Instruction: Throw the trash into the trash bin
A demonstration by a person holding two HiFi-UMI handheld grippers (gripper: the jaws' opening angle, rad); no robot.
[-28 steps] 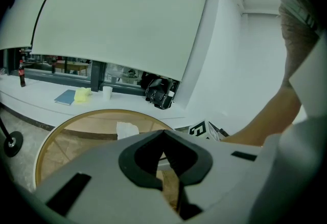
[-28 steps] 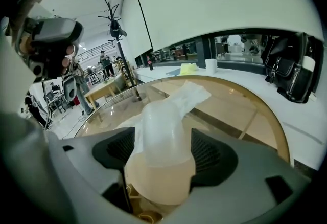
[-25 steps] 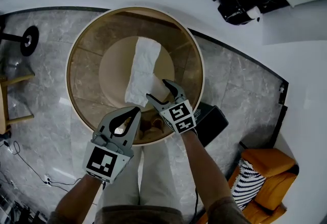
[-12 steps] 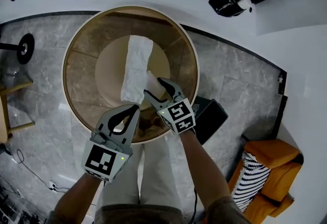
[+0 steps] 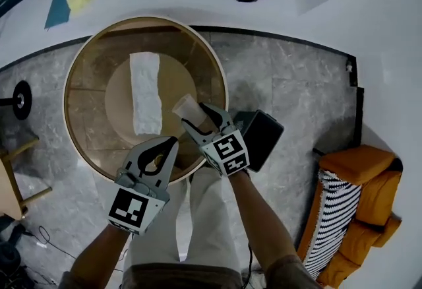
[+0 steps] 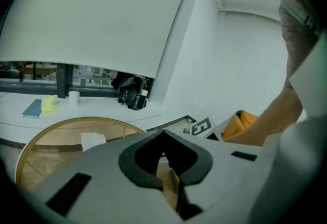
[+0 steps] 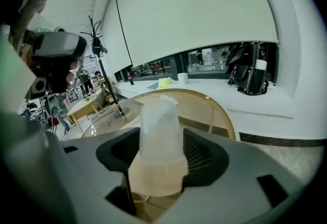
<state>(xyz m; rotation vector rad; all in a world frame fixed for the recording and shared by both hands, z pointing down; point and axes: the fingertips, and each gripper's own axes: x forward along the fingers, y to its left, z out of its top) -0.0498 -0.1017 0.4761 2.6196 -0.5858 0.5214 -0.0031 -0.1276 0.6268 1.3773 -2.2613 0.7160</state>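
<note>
- plastic cup (image 5: 189,108) is over the near edge of the round glass table (image 5: 92,119), clamped in the right tool (image 5: 196,116), whose jaws just closed onto it
- white paper towel (image 5: 146,93) lies flat mid-table
- left tool (image 5: 173,141) pinched together, nothing in it

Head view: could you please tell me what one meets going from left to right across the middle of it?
From the left: black disc → napkin → cup → black box → orange chair.
</note>
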